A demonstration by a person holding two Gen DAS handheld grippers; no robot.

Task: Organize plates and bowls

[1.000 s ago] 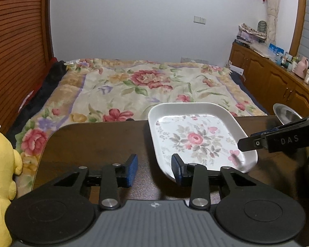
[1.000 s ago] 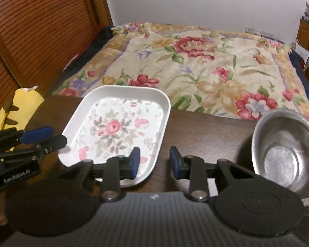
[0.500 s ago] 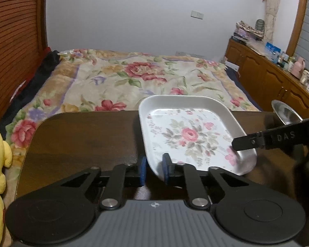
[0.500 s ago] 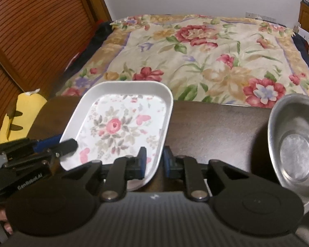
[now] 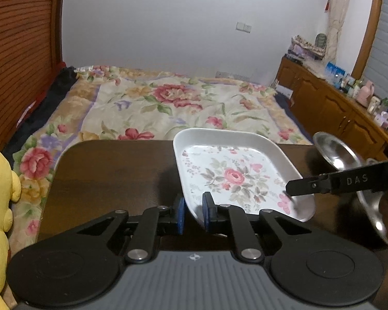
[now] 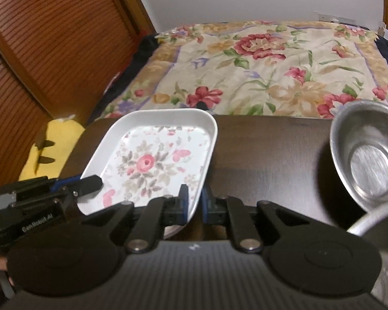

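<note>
1. Left gripper (image 5: pixel 192 211): jaws clamped on the near left rim of the plate (image 5: pixel 235 175); right gripper (image 6: pixel 194 202): jaws clamped on its near right rim.
2. Plate sits at the worktop (image 6: pixel 266 155) centre, likely just lifting; metal bowl (image 6: pixel 367 152) stands to its right.
3. Step in hand: two-handed lift; next, keep it level and carry both grippers together.

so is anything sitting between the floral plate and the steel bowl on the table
Nothing visible does. Both grippers are already shut on the floral plate, the left gripper and right gripper on its near rim. Between it and the steel bowl lies only bare dark table.
</note>
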